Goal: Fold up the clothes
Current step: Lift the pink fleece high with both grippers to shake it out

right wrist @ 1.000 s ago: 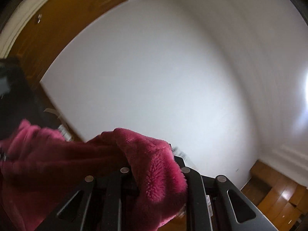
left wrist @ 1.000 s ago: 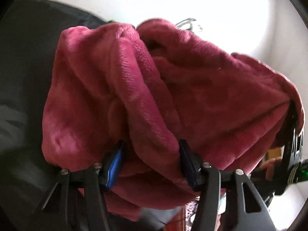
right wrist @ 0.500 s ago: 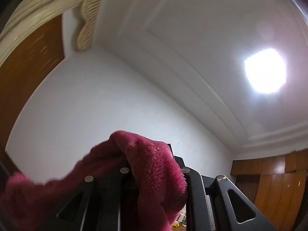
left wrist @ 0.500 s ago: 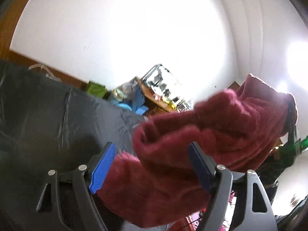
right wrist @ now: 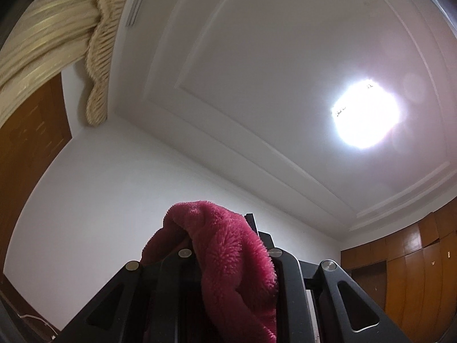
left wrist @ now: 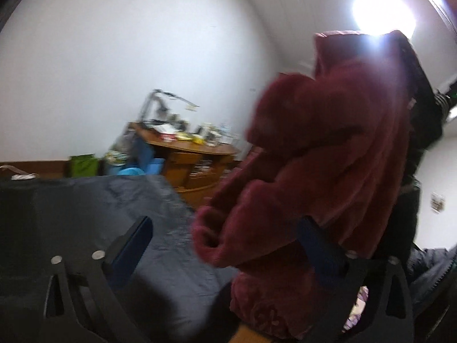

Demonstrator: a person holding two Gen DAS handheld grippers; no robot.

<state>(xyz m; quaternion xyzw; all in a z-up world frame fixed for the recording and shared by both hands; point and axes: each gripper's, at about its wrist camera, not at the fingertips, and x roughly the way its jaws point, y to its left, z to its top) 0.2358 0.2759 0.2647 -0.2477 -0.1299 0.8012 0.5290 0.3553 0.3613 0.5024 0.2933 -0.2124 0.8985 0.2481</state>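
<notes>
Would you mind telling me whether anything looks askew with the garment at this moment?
Yes: the fleece garment hangs bunched in mid-air, not flat on the dark sheet. Only the right gripper clamps it; the left gripper is opening, pads off the cloth.

Cluttered wooden desk (left wrist: pixel 182 148), beige curtain (right wrist: pixel 57 43), ceiling lamp (right wrist: pixel 365 114).

Room in a private home, likely a bedroom or living room. White walls; panelled white ceiling (right wrist: pixel 257 57) with moulded cornice and a bright ceiling lamp (right wrist: pixel 364 114). Pleated beige curtain (right wrist: pixel 54 45) at upper left. Wooden wardrobe doors (right wrist: pixel 414 263). Cluttered curved wooden desk (left wrist: pixel 188 151) against the wall; green bag (left wrist: pixel 82 165) and blue containers (left wrist: pixel 142 168) beside it. Dark sheet-covered surface (left wrist: pixel 85 200) in the foreground.
</notes>
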